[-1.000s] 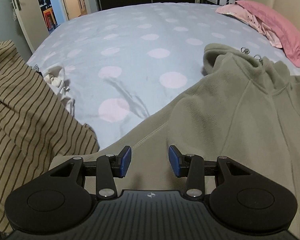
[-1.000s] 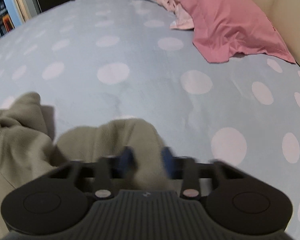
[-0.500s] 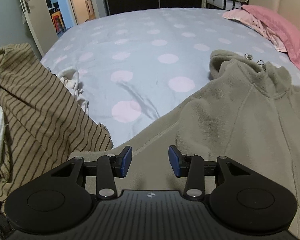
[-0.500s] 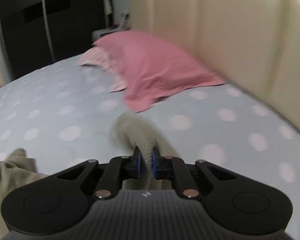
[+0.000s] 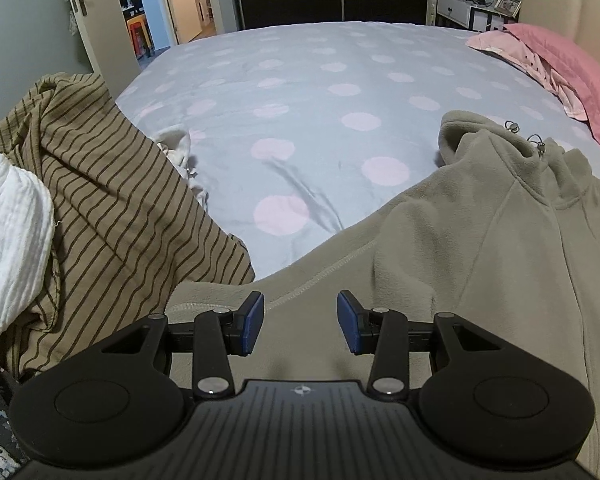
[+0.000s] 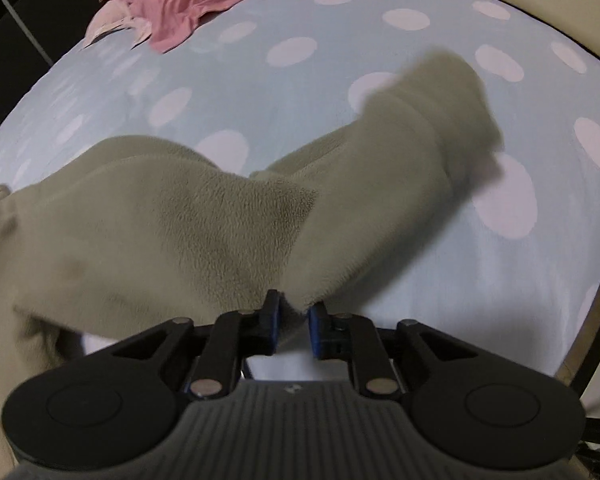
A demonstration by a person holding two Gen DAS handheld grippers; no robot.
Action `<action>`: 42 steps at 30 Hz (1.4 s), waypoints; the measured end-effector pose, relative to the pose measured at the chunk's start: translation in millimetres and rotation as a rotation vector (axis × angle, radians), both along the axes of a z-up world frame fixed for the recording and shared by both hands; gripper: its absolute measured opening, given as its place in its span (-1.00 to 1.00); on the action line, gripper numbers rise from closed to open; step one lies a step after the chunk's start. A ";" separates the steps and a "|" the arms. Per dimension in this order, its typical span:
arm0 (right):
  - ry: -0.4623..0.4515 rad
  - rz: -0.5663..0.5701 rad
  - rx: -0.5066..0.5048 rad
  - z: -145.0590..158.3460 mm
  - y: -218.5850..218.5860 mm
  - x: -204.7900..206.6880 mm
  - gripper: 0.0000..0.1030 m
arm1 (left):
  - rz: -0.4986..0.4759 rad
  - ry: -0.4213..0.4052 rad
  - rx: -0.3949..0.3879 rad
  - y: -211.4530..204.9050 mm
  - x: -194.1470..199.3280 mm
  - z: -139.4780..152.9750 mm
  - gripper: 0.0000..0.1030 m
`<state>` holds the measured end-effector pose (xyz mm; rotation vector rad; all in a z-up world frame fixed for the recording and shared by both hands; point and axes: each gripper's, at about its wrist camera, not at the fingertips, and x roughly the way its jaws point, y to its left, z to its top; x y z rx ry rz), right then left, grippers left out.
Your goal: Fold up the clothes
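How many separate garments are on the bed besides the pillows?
4: olive fleece jacket at right, its sleeve pinched in the right tongs; striped shirt left; white cloth on it; cream item behind. More may be buried.

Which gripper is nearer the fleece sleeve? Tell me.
Right. The right gripper has its fingers clamped on the sleeve; the left gripper hovers open over the fleece's hem, away from that sleeve.
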<state>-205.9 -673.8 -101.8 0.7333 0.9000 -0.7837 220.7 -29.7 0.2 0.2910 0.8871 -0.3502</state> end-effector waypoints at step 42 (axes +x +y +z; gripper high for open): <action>0.020 -0.271 -0.437 81.3 -169.8 -6.0 -0.72 | -0.060 0.020 0.151 -52.2 8.7 -29.1 -0.25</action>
